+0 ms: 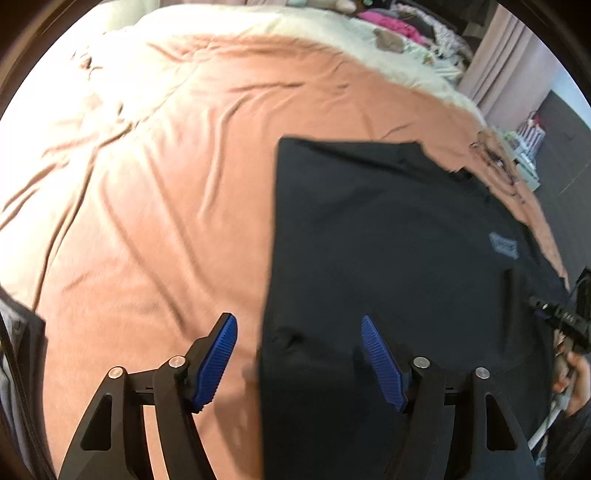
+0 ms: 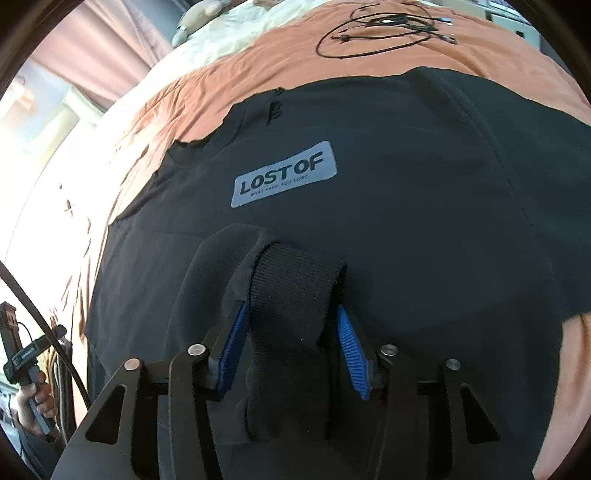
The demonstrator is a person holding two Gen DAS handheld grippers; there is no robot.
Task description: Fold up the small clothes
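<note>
While the black sweatshirt (image 2: 369,192) lies spread flat on the salmon bedspread (image 1: 155,206), its grey patch (image 2: 283,174) reading "LOST OF" faces up near the neckline. On the near side of that patch, the ribbed cuff (image 2: 291,295) of a sleeve is folded back over the body of the garment, and it stands between the blue pads (image 2: 231,354) of the right gripper (image 2: 290,314). The jaws sit close on either side of the cuff; the left pad lies against the cloth, while a thin dark gap shows at the right pad, so a firm grasp cannot be told for sure.

Seen from the left wrist, the left gripper (image 1: 299,321) hangs with its jaws spread wide and nothing held, straddling the sweatshirt's straight side edge: one pad (image 1: 218,362) is over bare bedspread, the other over black cloth. Beyond the sweatshirt's collar edge, a thin black cable (image 2: 384,29) lies looped on the bedspread. Farther still from the sweatshirt, a cream blanket (image 1: 295,33) covers the bed's far end, with a heap of pink and patterned clothes (image 1: 406,26) past it.
</note>
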